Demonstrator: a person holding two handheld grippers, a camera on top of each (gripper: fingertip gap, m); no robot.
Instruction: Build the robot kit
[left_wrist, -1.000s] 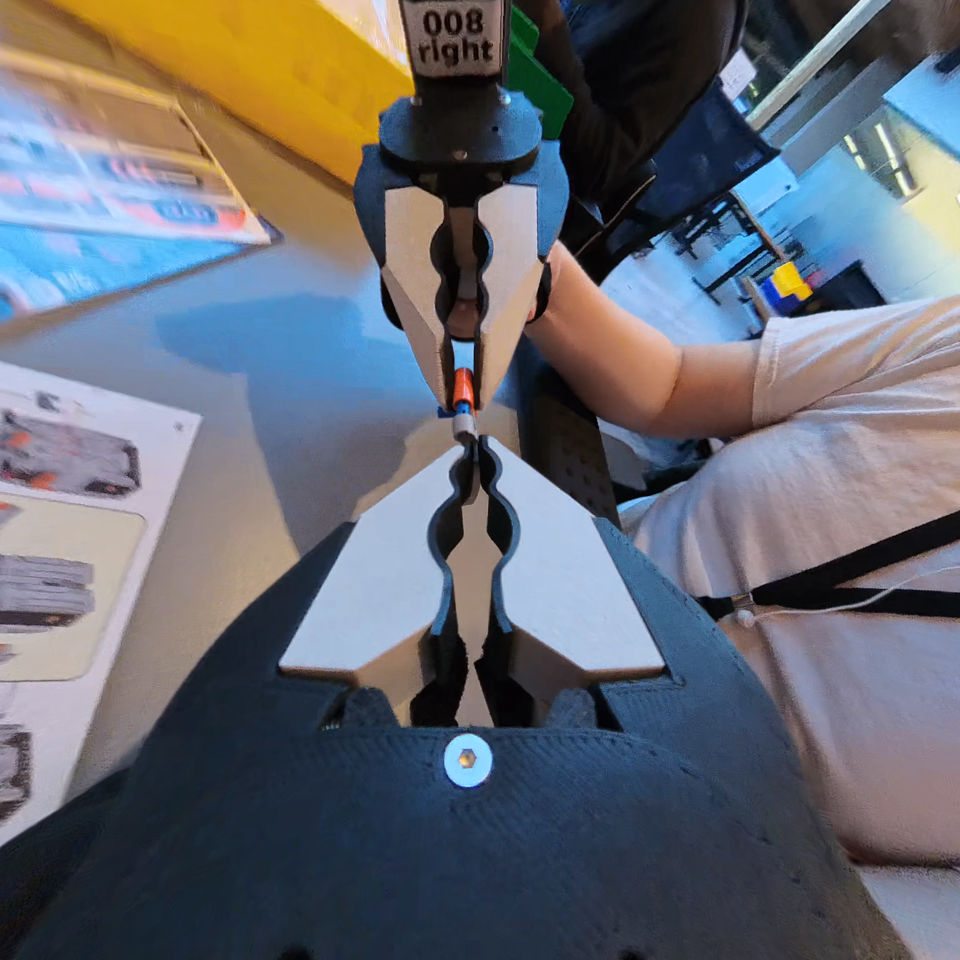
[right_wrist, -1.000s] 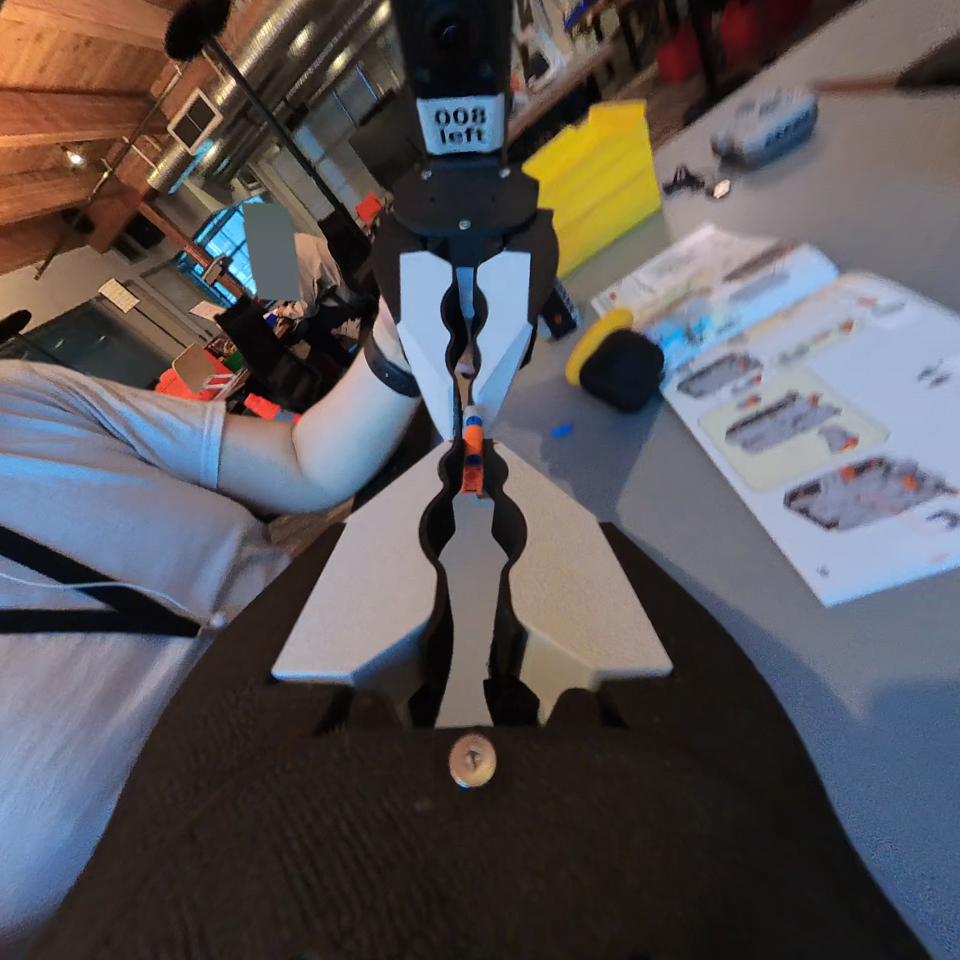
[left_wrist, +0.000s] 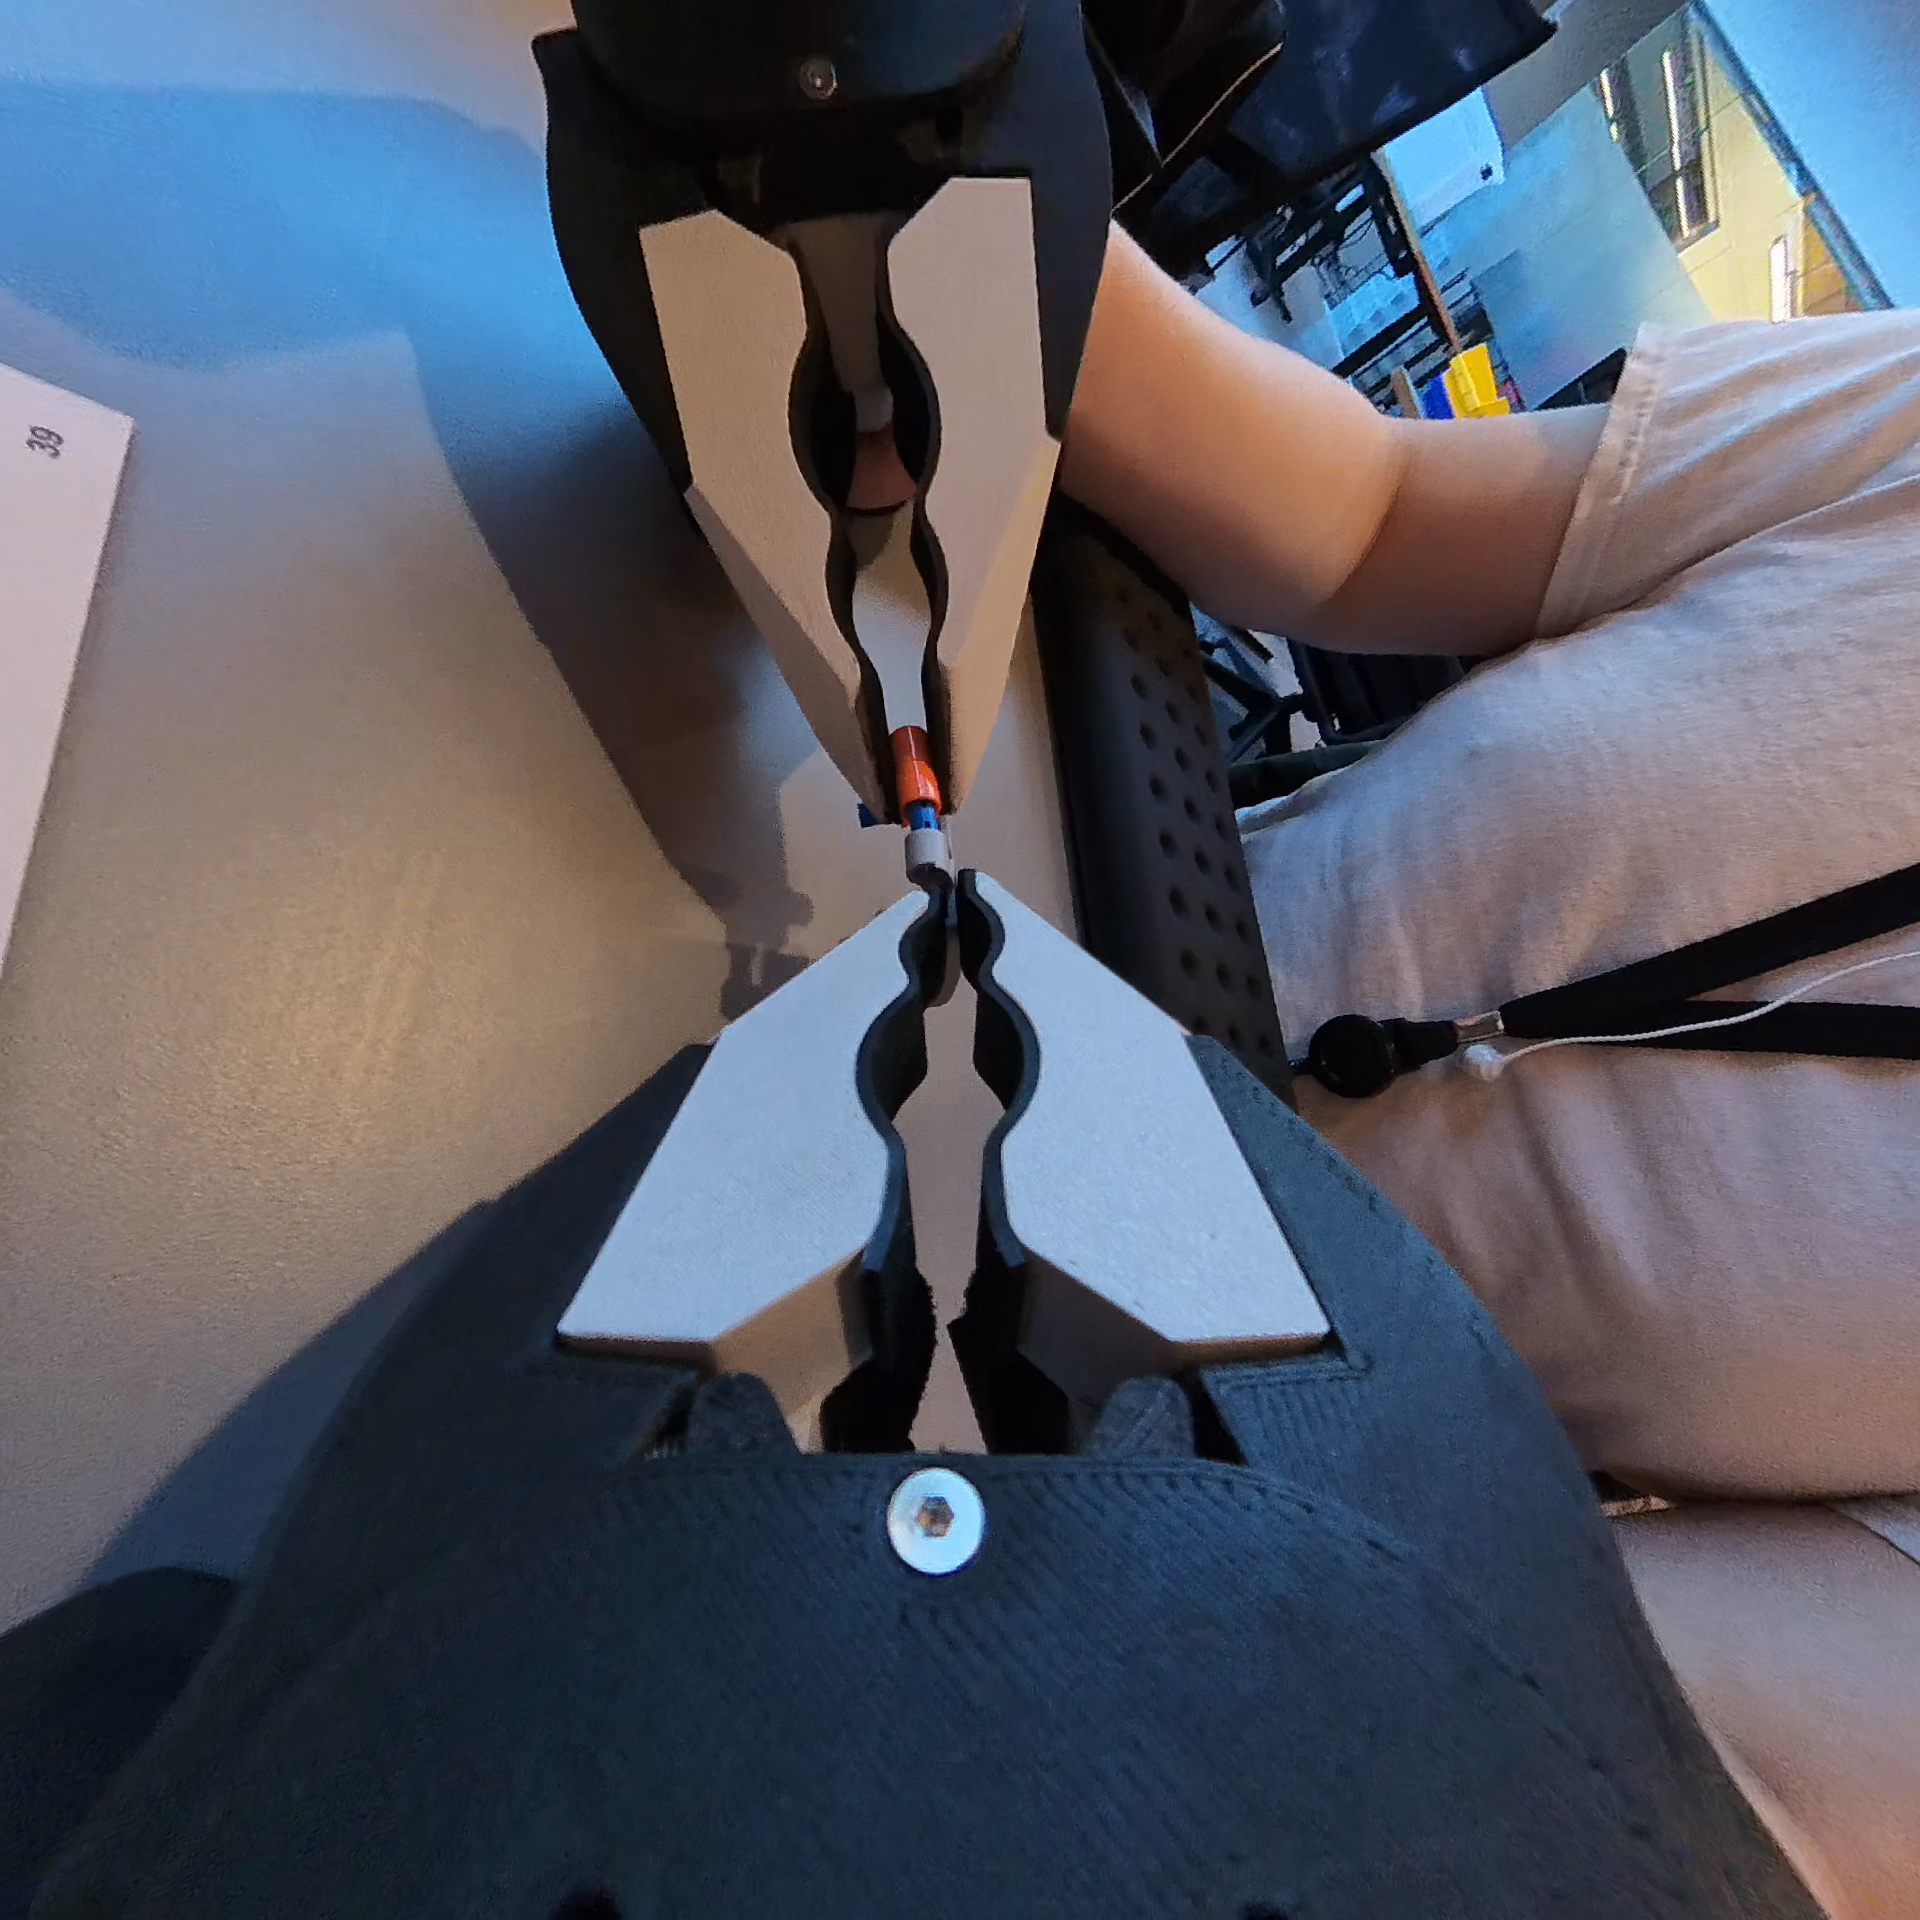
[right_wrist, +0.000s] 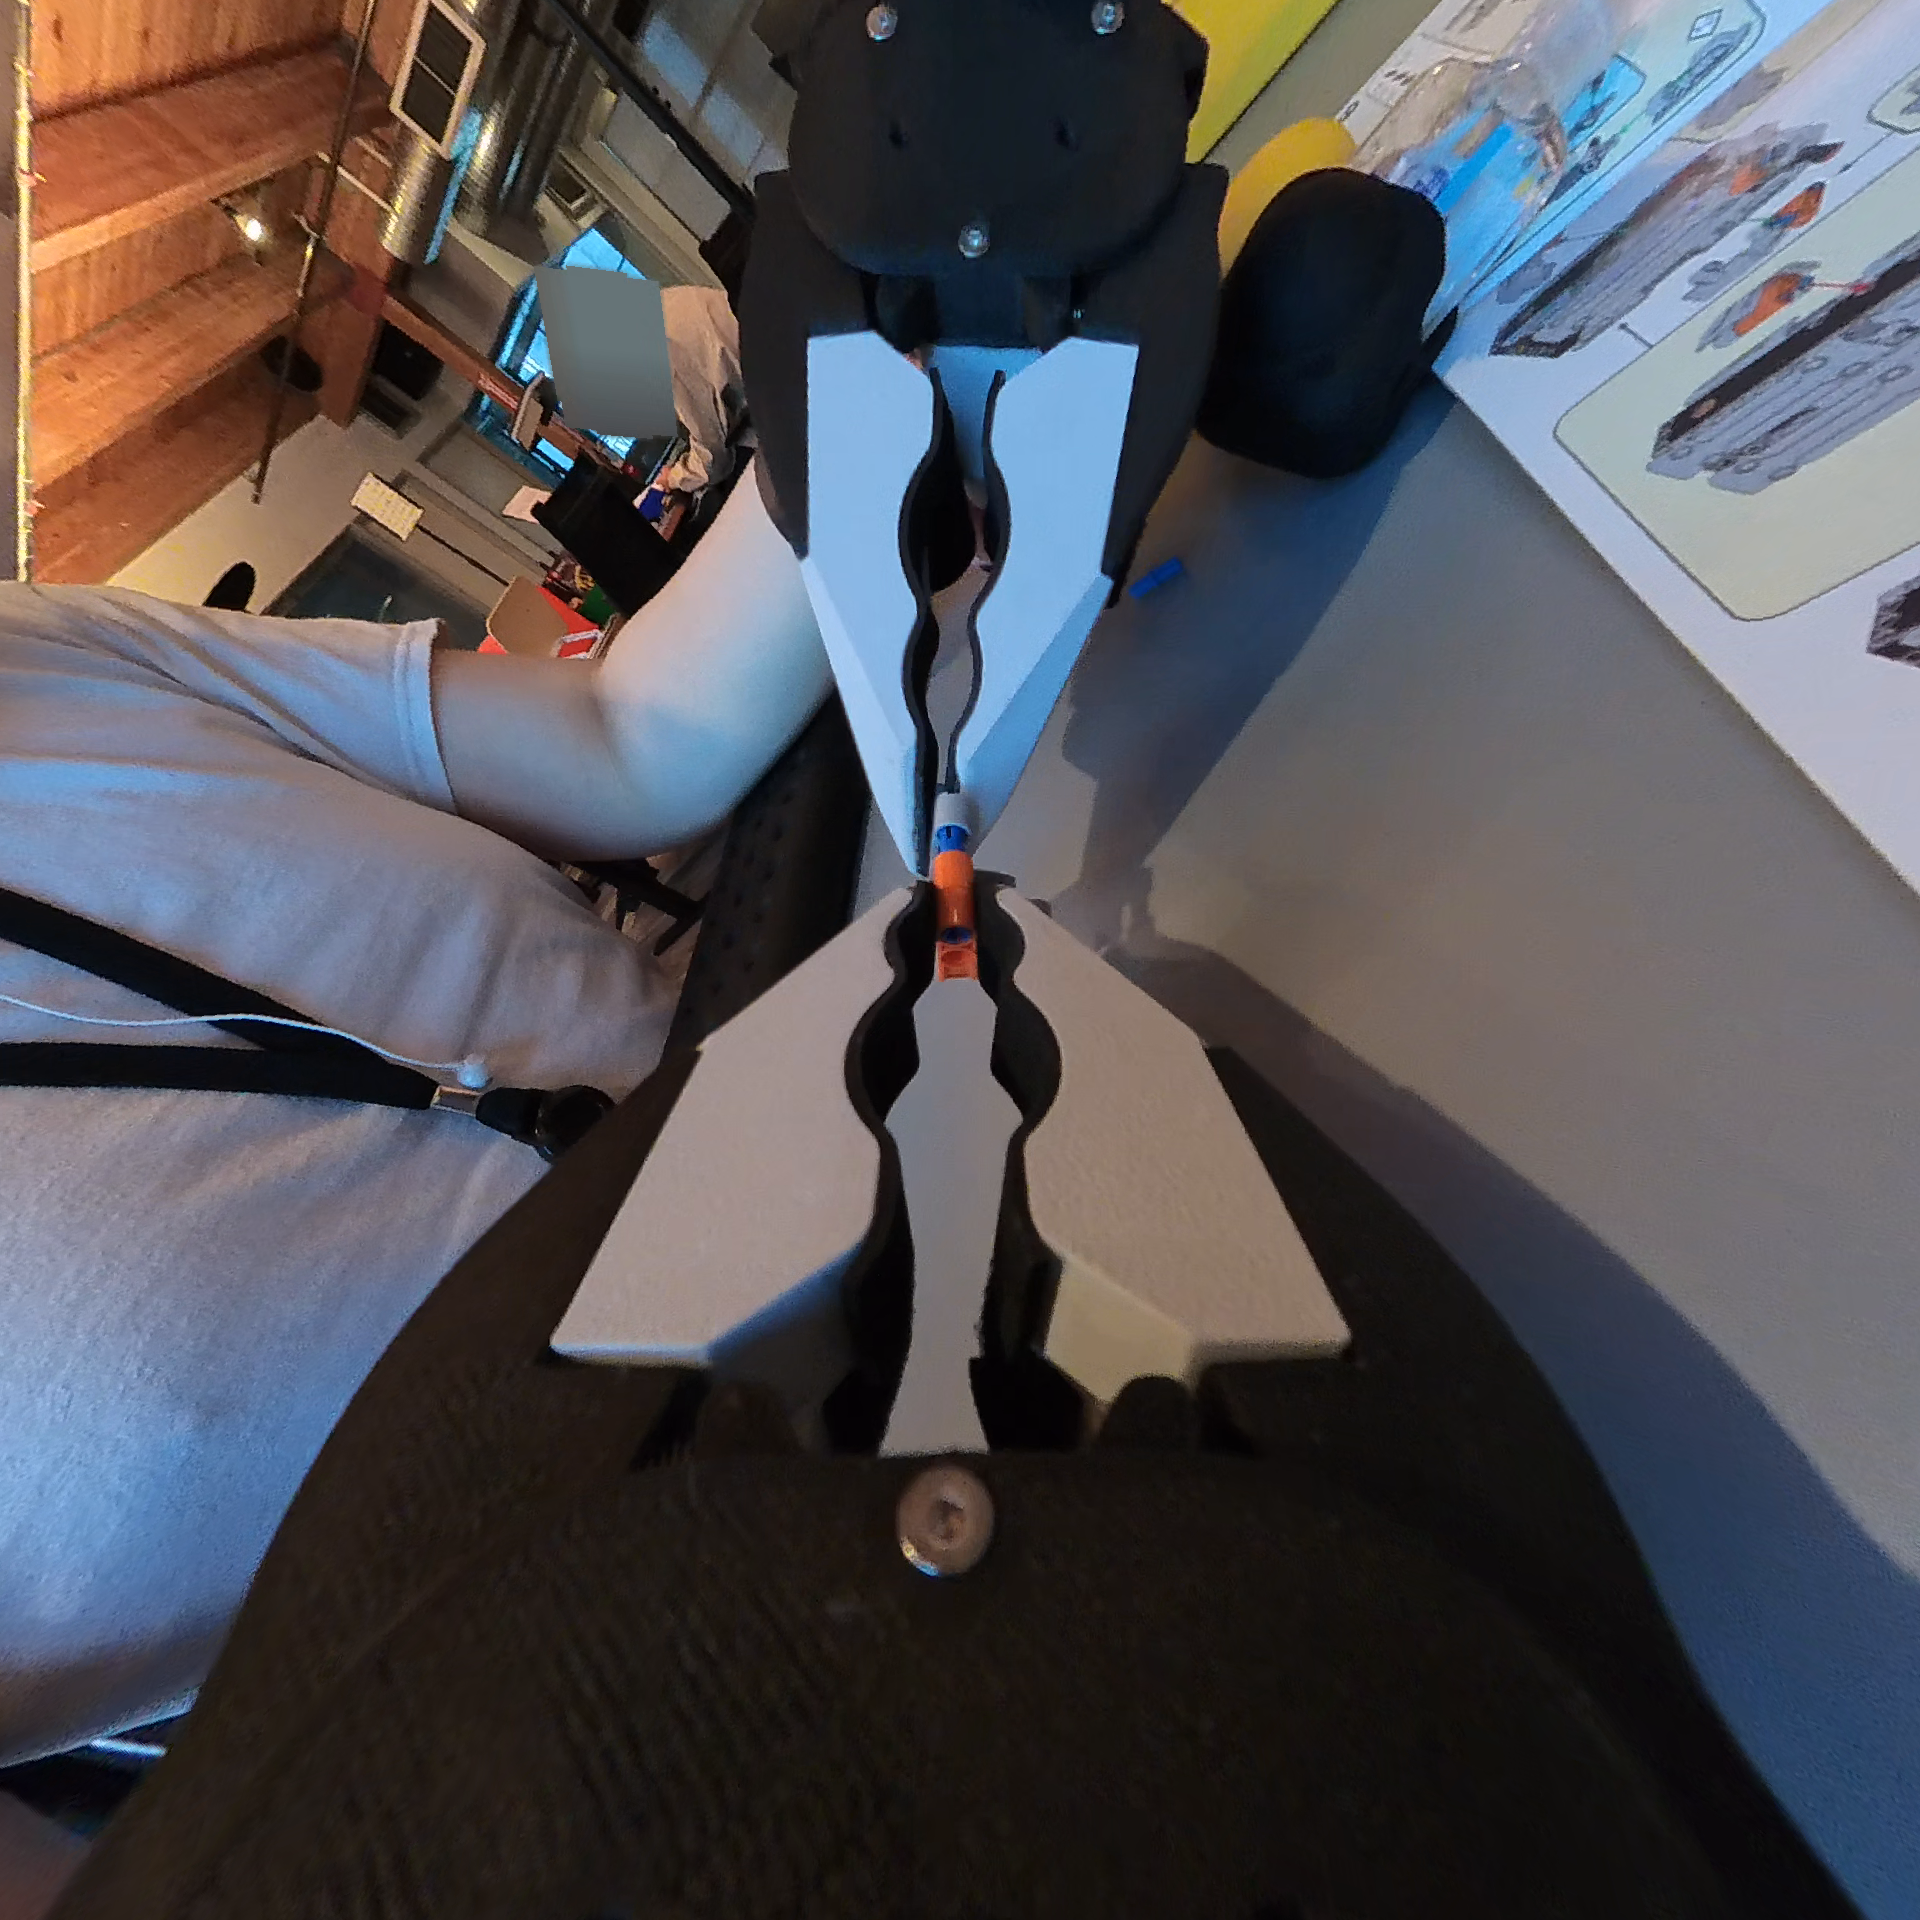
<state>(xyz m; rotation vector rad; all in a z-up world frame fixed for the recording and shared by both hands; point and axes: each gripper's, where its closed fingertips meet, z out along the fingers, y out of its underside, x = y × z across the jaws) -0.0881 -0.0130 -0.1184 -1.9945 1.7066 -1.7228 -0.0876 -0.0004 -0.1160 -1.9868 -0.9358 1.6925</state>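
Grey counter (right_wrist: 1455, 935) under both tools, lit blue to warm; workshop with wooden beams and ducting far left in the right wrist view; person in pale shirt (left_wrist: 1610, 935) with black strap seated at the counter edge.

Left tool (left_wrist: 943, 891): tips pressed nearly together, pinching the grey end (left_wrist: 928, 850) of a small pin stack; seen from the right wrist view the same tool (right_wrist: 948, 831) comes in from the far side, tips closed on the grey piece (right_wrist: 953, 808).

Right tool (right_wrist: 956, 914): tips narrowed on the orange sleeve (right_wrist: 954, 930), gripping it; in the left wrist view it (left_wrist: 906, 800) enters from the far side, orange sleeve (left_wrist: 911, 764) between its tips.

Stack order: grey, short blue pin (right_wrist: 949, 837), orange; held in the air above the counter, spanning the two tools tip to tip.

Around: instruction sheets (right_wrist: 1714, 312) far right; black pouch (right_wrist: 1320, 322) with yellow object (right_wrist: 1283, 156) behind it; loose blue piece (right_wrist: 1156, 575) on the counter just beside the left tool; white page corner (left_wrist: 52, 582) at left in the left wrist view.
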